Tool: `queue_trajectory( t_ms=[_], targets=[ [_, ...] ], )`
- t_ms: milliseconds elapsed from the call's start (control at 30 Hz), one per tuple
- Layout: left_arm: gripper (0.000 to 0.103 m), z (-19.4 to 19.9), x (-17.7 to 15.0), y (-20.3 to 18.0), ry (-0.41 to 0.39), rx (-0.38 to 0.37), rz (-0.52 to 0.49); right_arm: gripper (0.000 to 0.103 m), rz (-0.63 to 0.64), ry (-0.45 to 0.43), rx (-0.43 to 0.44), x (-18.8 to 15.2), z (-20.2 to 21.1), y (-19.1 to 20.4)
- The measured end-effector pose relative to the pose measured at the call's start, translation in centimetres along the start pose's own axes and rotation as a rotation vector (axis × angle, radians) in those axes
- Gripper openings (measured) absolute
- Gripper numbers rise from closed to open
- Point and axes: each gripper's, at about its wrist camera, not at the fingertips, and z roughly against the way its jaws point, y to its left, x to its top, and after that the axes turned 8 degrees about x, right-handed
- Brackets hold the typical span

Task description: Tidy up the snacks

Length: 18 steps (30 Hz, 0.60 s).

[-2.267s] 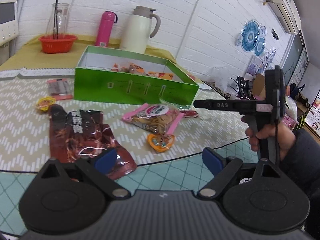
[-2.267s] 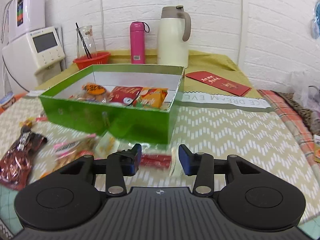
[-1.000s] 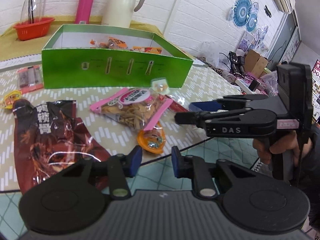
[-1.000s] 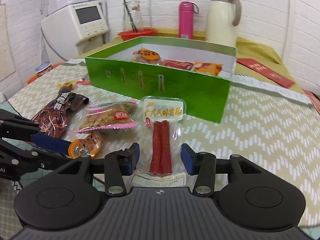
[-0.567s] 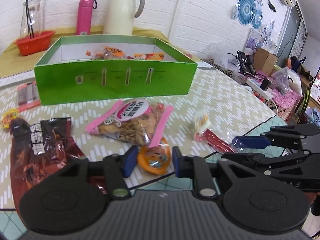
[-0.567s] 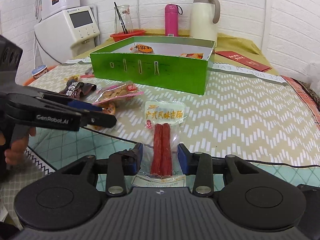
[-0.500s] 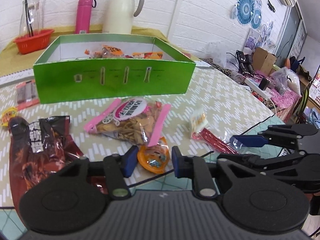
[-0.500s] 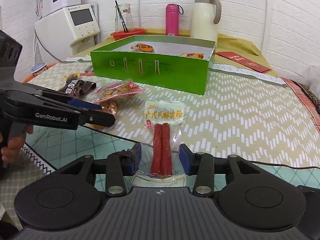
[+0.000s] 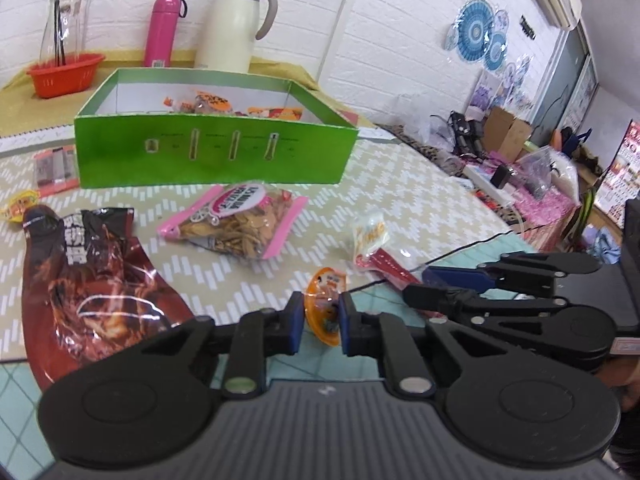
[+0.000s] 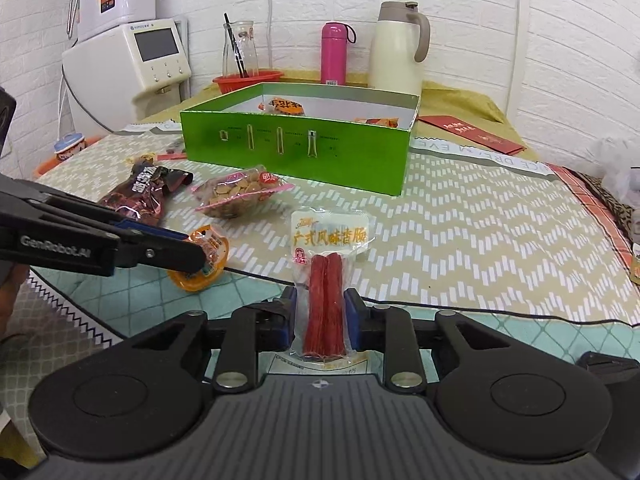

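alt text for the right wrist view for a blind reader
The right gripper is shut on a clear sausage pack above the table edge. Behind it sits the green box; at left, the left gripper pinches an orange jelly cup.

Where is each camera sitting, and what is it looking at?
Left wrist: on the left gripper, facing the green box; shows its fingers pinching an orange snack, plus the right gripper.
Right wrist: on the right gripper, facing the same box; shows its fingers pinching a sausage pack, plus the left gripper.
Shared: box, pink bottle.
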Motion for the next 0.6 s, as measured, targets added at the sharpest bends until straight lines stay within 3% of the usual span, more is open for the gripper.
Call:
queue_trajectory(
  t_ms=[300, 600],
  targets=[
    [0.009, 3.8, 2.0, -0.1, -0.090, -0.051, 0.027, 0.045, 0.035, -0.112, 0.008, 2.7, 2.9, 1.2],
    [0.002, 3.7, 8.0, 3.1, -0.177, 0.011, 0.101, 0.046, 0.048, -0.203, 0.021, 7.6, 0.7, 0.7]
  ],
)
